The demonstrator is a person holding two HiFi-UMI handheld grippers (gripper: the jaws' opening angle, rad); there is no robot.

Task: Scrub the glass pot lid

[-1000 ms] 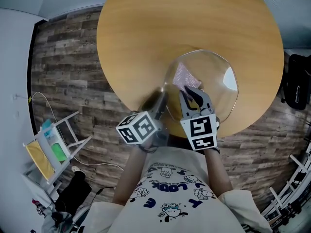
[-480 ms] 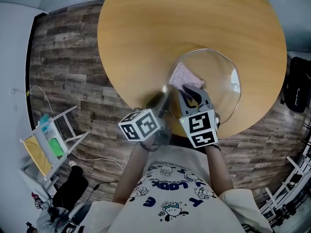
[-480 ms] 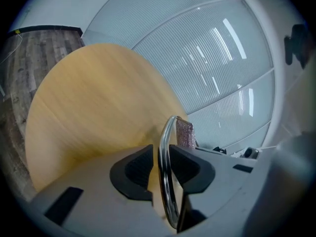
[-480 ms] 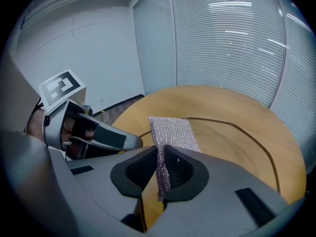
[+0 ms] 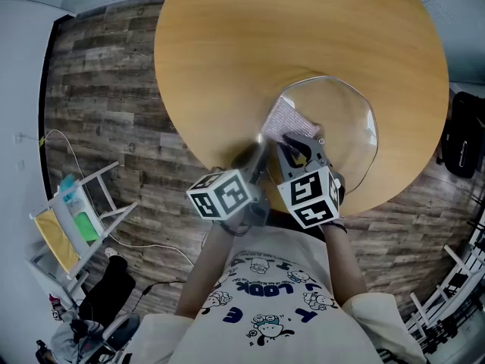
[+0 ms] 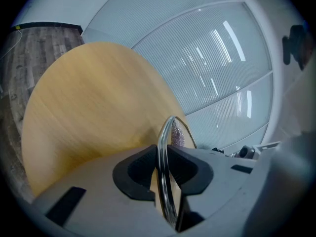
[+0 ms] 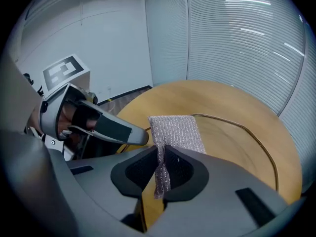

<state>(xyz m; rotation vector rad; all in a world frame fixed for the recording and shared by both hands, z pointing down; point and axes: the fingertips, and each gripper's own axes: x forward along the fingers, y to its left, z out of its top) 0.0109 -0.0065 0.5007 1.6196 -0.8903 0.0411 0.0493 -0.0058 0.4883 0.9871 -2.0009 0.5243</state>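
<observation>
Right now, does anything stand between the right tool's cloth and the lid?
Nothing visible does. The right tool is shut on the cloth, which seems to lie flat on the lid. The left tool clamps the lid's rim beside it.

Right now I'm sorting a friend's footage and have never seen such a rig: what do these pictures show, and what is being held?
There is no robot here. A person holds a hand tool in each hand, and each tool ends in two-jaw tongs. The head view looks steeply down from a camera on the person's head. The left and right gripper views come from cameras riding on each tool, looking along its jaws. The cubes with square markers are parts of the tools. Over the round wooden table is a glass pot lid. The left tongs are shut on the lid's rim, seen edge-on in the left gripper view. The right tongs are shut on a silvery scrubbing cloth, held up to the lid.
</observation>
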